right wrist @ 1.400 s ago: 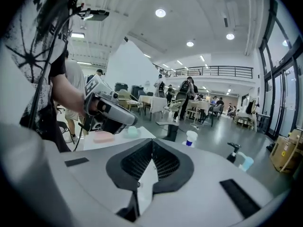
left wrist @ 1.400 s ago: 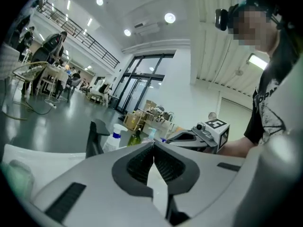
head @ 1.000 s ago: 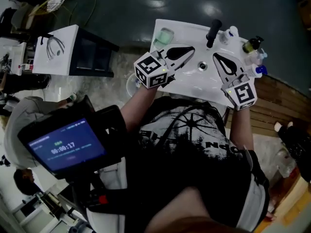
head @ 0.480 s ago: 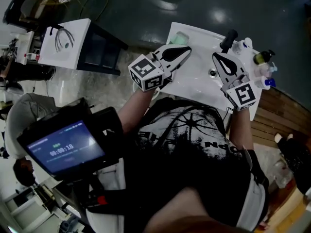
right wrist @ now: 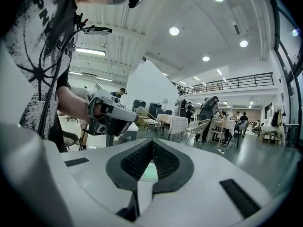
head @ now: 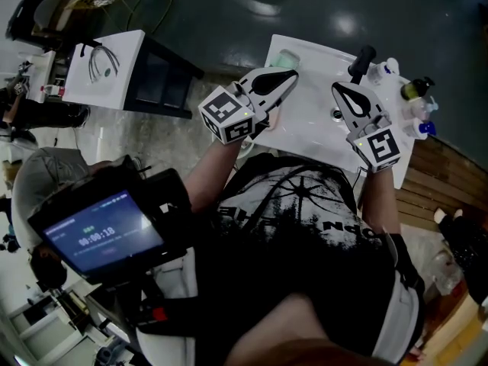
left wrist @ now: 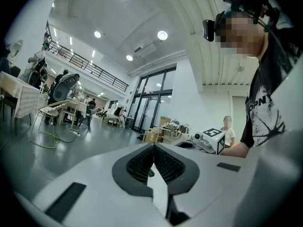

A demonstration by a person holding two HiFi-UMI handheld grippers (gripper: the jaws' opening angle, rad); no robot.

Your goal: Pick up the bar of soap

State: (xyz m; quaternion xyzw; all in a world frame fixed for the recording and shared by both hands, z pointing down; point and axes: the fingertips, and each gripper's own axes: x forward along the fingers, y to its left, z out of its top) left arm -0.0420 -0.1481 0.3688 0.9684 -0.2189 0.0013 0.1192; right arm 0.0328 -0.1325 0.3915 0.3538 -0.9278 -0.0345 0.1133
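Left gripper (left wrist: 153, 144): jaws clenched tip to tip, with nothing between them. It is held over the near left part of the sink (head: 305, 120), and its marker cube (head: 226, 114) faces the head camera.

Right gripper (right wrist: 152, 141): jaws likewise pressed together and empty. It is held over the near right part of the sink, well apart from the left gripper. Its own view looks across at the left gripper and the forearm behind it.

Bar of soap (head: 284, 58): 1 pale green bar lying at the far left corner of the sink. It sits just beyond the left gripper's tips in the head view. Neither gripper holds it.

Sink: 1 white rectangular basin, with a drain (head: 334, 114) that lies between the 2 grippers.

Tap (head: 361, 61): 1 black tap, upright at the far edge of the sink, right of centre.

Bottles (head: 415, 90): a small cluster at the far right corner of the sink, 1 of them with a blue cap (head: 428, 128).

Side table (head: 99, 67): 1 white top on a dark base, left of the sink and well apart from it, with a coiled cable (head: 101, 61) on top.

Screen unit (head: 103, 239): 1 dark device with a lit blue display, at the lower left of the head view.
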